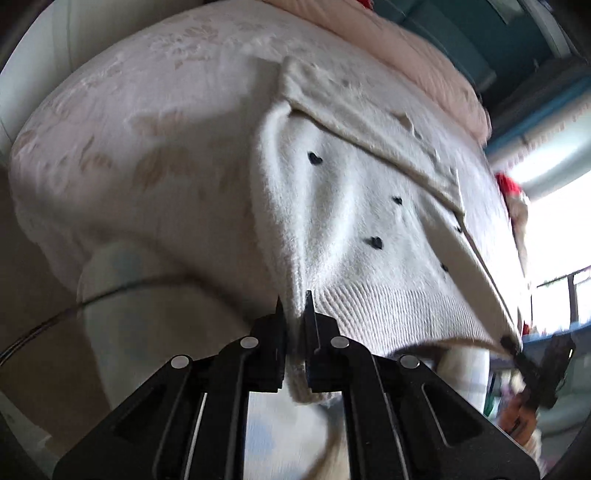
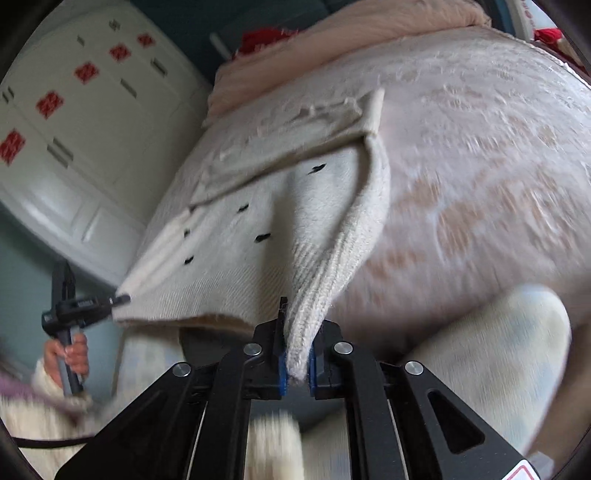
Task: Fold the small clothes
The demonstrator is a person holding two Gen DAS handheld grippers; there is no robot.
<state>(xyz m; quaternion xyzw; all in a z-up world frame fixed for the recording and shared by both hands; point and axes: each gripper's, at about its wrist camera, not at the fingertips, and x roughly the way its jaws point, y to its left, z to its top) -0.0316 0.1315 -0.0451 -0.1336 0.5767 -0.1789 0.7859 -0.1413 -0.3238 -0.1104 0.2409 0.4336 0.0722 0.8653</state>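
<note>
A small cream knit sweater [image 1: 354, 206] with black heart dots lies partly on a bed, its ribbed hem lifted toward me. My left gripper [image 1: 295, 314] is shut on one hem corner. My right gripper [image 2: 299, 325] is shut on the other hem corner of the sweater [image 2: 258, 229]. The right gripper also shows in the left wrist view [image 1: 517, 347], and the left gripper in the right wrist view [image 2: 118, 299], each pinching its corner. A sleeve or upper part is folded across the top of the garment.
The bed [image 1: 147, 140] has a pale floral cover. A pink blanket [image 2: 332, 33] is heaped at its far end. A white cabinet [image 2: 74, 110] with red stickers stands beside the bed. A bright window [image 1: 561, 240] is at the right.
</note>
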